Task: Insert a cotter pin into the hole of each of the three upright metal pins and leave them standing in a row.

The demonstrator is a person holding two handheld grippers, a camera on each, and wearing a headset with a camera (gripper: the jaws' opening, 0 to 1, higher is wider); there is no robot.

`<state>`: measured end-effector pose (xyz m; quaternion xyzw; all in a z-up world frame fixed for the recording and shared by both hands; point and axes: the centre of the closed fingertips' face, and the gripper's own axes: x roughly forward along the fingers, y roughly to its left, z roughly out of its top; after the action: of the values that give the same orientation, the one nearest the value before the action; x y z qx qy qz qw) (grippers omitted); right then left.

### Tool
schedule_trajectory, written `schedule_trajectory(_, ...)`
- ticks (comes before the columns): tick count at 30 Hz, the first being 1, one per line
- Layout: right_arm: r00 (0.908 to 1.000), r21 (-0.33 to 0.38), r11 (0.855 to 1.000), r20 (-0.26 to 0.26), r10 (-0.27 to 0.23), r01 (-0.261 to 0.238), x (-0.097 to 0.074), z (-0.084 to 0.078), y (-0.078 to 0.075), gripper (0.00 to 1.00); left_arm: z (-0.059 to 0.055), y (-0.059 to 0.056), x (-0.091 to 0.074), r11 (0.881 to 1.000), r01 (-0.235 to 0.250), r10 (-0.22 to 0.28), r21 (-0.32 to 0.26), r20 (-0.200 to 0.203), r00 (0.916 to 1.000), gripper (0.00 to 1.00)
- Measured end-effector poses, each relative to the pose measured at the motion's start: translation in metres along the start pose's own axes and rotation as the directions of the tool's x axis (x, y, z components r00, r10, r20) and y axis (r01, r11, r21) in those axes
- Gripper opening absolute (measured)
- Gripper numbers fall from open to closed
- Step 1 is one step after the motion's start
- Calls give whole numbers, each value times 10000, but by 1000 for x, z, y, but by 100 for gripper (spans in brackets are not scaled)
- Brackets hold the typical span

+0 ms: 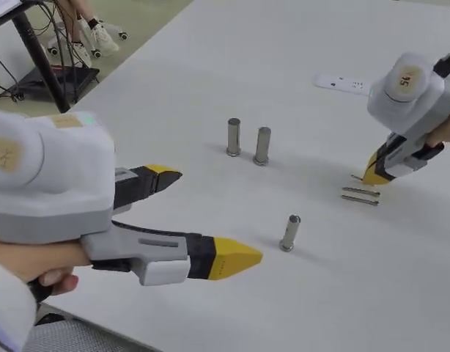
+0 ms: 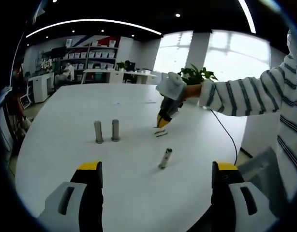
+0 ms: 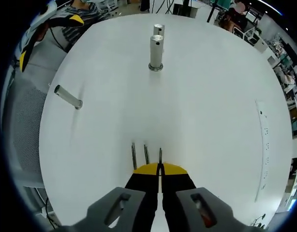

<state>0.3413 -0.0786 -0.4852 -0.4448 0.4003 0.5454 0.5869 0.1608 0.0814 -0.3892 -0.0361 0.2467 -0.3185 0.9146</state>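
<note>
Left claw [image 1: 218, 215] gapes empty — right gripper view shows right claw [image 3: 160, 167] pinching cotter pin [image 3: 160, 155].

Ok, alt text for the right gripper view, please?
The right gripper has its jaws closed on a thin cotter pin over a white table, beside two loose cotter pins lying flat. Beyond them two metal pins stand close together, and a third metal pin sits apart toward the view's left.

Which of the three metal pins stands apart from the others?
The metal pin nearest the left gripper; the other two pins stand paired farther away.
</note>
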Motion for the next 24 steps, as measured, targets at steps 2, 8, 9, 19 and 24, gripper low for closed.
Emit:
schedule_trajectory(2, 9991, -103, 9995, 297, -298, 301, -9, 3, -2, 0, 1, -1, 1, 10000, 53, -53, 6, 24, 10000, 92)
schedule_trajectory(8, 9852, -234, 9925, 1264, -1159, 1198, -40, 11, -1, 0, 2, -6, 6, 9994, 274, -274, -210, 16, 9996, 92)
schedule_trajectory(9, 9818, -254, 9907, 1389, -1292, 1339, -45, 12, 0, 0, 2, -6, 7, 9993, 304, -304, -217, 8, 9995, 92)
schedule_trajectory(19, 9323, -627, 9545, 2422, -2687, 2914, -81, 20, 19, 0, 7, -11, 12, 9977, 484, -477, -472, 158, 9987, 84)
schedule_trajectory(24, 8978, -589, 9366, 3110, -3117, 3455, -97, 33, 33, 0, 13, -14, 15, 9969, 502, -482, -611, 331, 9983, 78)
